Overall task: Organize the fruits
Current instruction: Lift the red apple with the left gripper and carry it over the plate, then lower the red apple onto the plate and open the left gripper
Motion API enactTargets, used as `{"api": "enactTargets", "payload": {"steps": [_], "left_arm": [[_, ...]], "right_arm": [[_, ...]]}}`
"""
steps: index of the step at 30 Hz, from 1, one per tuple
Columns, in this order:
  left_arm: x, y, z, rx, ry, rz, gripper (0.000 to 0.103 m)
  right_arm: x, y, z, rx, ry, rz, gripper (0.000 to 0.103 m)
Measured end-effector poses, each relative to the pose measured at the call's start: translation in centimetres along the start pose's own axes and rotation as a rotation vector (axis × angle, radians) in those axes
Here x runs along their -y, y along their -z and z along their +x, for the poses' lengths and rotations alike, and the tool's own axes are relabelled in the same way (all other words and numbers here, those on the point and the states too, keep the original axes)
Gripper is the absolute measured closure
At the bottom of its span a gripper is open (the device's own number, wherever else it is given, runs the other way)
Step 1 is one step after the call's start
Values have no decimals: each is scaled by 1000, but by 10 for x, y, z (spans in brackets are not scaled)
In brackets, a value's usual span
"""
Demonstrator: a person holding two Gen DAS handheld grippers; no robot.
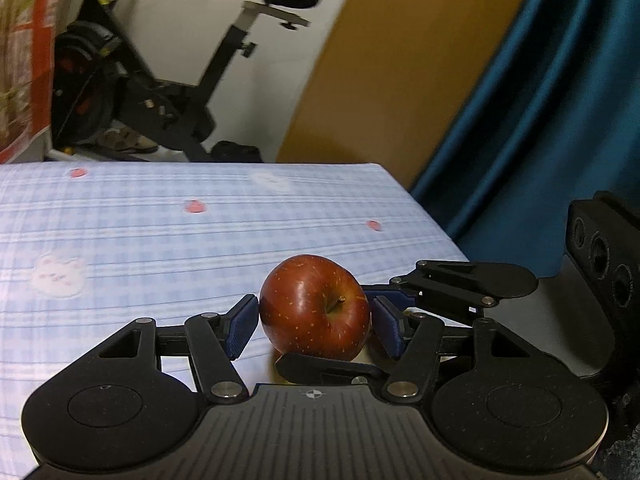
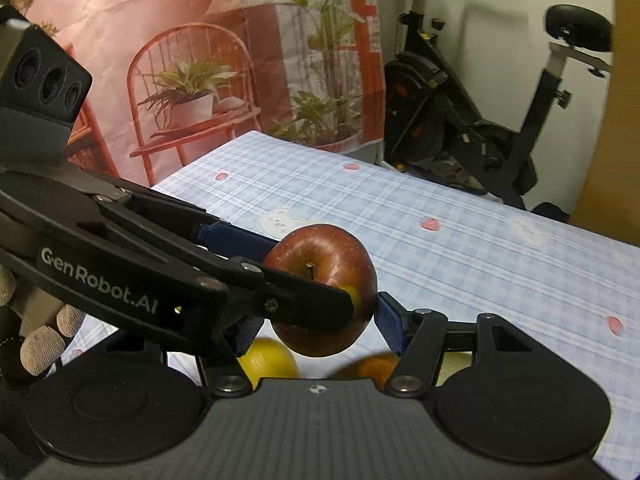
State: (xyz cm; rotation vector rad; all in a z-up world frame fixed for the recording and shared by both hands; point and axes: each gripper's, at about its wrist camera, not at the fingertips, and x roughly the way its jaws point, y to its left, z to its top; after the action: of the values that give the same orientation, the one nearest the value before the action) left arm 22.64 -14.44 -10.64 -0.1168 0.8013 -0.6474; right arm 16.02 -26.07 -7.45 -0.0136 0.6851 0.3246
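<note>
— Left gripper fingers?
— Pinching red apple, pads on both sides.
— Right gripper?
— Clamped crosswise on same apple — aloft over checked tablecloth, above yellow fruit and orange.

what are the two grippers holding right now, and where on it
Both hold one dark red apple: left gripper by its sides, right gripper crosswise on it, stem end up.
</note>
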Motion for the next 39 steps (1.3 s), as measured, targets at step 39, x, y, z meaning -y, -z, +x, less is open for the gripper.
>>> {"api": "enactTargets", "payload": {"steps": [39], "left_arm": [[52,40,72,-159,15,104,39]], "right_arm": [[50,84,-26,-29,55,245,41]]}}
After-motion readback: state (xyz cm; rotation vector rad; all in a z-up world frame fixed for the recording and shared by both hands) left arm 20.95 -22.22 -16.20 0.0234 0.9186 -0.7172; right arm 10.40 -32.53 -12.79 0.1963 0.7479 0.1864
